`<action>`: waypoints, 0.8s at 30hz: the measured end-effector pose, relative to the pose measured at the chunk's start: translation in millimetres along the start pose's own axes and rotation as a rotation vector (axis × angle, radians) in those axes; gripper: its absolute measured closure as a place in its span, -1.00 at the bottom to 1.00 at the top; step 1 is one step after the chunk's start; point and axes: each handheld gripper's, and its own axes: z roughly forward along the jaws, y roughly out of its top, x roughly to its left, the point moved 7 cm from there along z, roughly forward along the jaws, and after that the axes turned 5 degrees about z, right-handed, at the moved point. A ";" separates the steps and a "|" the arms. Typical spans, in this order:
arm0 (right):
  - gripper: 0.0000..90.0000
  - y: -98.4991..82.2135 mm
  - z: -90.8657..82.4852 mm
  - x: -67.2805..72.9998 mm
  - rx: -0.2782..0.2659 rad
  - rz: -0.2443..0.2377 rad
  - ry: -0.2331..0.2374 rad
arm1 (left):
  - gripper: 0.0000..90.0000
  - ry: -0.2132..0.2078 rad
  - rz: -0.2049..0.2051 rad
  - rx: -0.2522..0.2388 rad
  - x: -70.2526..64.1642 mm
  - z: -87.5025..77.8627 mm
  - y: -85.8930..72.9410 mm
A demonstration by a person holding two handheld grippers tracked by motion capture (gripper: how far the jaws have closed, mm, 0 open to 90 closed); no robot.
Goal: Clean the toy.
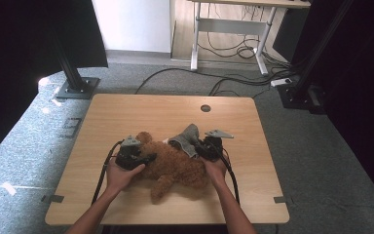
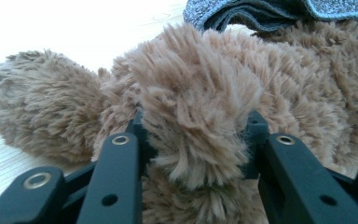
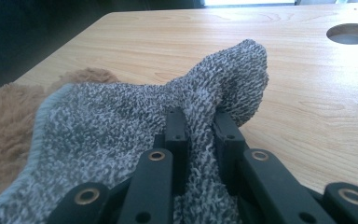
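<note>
A brown plush toy (image 1: 175, 168) lies on the wooden table (image 1: 141, 112) between a person's two hands. My left gripper (image 1: 143, 158) sits at its left side. In the left gripper view the jaws (image 2: 196, 135) press on a fluffy limb of the plush toy (image 2: 200, 93) from both sides. A grey terry cloth piece (image 1: 187, 138) lies over the toy's far right part. My right gripper (image 1: 199, 146) is shut on a fold of this grey cloth (image 3: 121, 126), pinched tight between the jaws (image 3: 200, 126). Brown fur (image 3: 4, 121) shows beneath the cloth at the left.
A round cable hole (image 1: 205, 108) sits near the table's far edge. Two black stand bases (image 1: 75, 87) (image 1: 297, 95) flank the table on the carpet, with cables (image 1: 233, 80) running behind. A white-legged desk (image 1: 229, 24) stands farther back.
</note>
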 end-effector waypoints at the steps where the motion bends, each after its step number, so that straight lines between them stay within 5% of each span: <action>1: 0.76 0.0 -0.3 0.1 -0.001 0.001 0.000 | 0.38 0.000 0.003 -0.003 -0.3 -0.4 -0.2; 16: 0.75 10.1 -15.9 10.5 -0.050 -0.004 0.047 | 0.51 0.021 0.089 -0.089 -14.0 -15.8 -20.1; 24: 0.75 34.6 -24.5 42.3 -0.071 -0.040 0.100 | 0.53 0.013 0.097 -0.102 -22.5 -23.2 -32.4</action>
